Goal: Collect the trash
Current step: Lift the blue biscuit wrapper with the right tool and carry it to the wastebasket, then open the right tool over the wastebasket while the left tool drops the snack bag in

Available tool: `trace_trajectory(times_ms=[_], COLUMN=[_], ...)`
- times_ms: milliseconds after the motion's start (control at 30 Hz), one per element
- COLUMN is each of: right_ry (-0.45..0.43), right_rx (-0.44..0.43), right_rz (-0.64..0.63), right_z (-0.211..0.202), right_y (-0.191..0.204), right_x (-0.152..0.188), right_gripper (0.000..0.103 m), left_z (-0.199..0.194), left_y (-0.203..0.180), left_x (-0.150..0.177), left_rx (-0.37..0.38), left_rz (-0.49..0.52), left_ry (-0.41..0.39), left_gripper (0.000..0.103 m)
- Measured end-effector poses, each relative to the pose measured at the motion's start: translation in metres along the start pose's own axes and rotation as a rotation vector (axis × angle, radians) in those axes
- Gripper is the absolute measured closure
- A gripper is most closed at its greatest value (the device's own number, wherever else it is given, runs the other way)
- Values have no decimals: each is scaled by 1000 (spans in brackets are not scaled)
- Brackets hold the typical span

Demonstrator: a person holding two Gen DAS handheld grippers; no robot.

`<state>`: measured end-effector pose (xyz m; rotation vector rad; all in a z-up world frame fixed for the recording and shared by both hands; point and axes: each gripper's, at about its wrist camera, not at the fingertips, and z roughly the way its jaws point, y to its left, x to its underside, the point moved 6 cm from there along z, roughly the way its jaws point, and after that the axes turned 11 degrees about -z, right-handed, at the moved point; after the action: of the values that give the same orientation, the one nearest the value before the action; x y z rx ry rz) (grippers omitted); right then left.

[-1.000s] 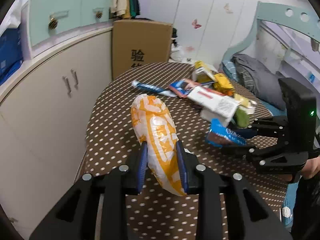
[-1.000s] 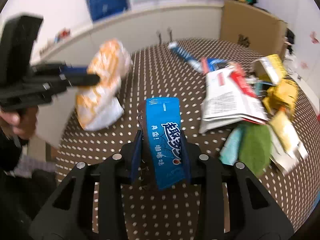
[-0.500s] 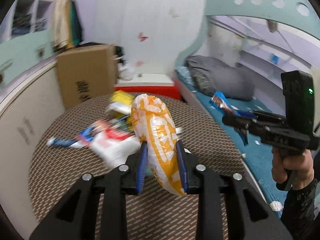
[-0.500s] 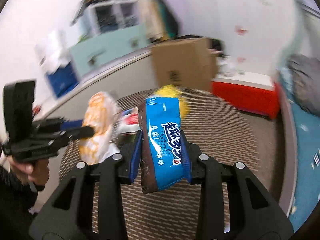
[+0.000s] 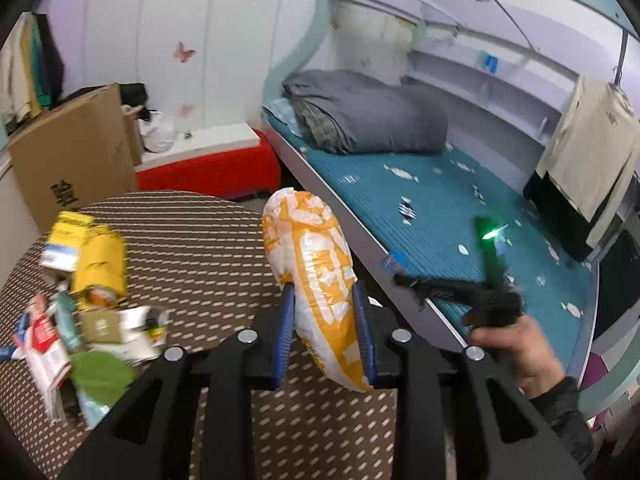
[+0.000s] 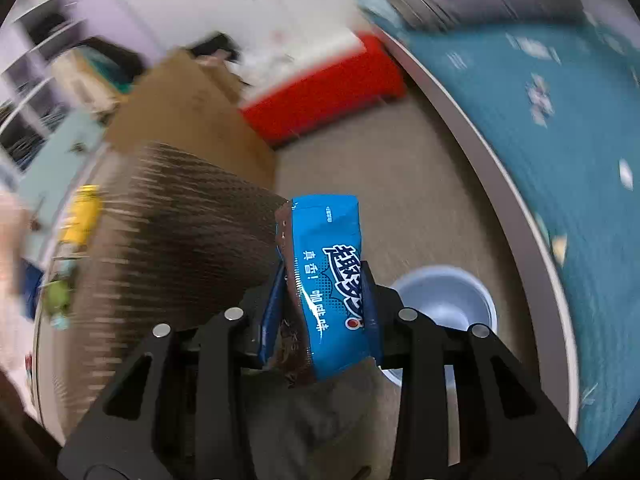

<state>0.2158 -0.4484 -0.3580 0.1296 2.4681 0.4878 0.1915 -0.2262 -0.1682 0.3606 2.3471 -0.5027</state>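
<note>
Bare floor [image 6: 420,200] is lying open at twelve o'clock; the bed [image 6: 560,160] is walling off three, the table [image 6: 172,216] nine.

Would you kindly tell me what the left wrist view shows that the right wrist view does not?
Only the left wrist view shows the left claw gripping the orange and white bag and the grey bedding. Only the right wrist view shows the right claw gripping the blue wrapper and a pale bin on the floor. Both show the brown table, cardboard box and teal bed.

Round dotted brown table [image 5: 208,240] bears scattered wrappers [image 5: 96,268].
</note>
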Motion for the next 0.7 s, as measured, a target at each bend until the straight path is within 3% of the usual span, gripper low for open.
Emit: trace_trajectory(times_ms=[167,267,333,367,433,700], right_ry=[102,129,145,142,119,-82], right_rx=[11,7,25,27,37,49], right_rz=[162,233,267,281,308,317], right_z=[64,85,94,95,87,5], right_y=[-65,-89,-104,-109,-118,-123], right_x=[37,49,55,57,56,27], right_gripper=[68,56,39,38,30,21], left_z=[41,68,88,96,113,179], left_y=[-30,-44,-56,-61,-69,-105], left_x=[2,5,9,10,14,28], left_rx=[8,6,0,-2,-5,-37], left_rz=[40,64,78,86,97,168], left_ry=[73,117,148,162,195,340], left_gripper=[75,75,75,75,75,71])
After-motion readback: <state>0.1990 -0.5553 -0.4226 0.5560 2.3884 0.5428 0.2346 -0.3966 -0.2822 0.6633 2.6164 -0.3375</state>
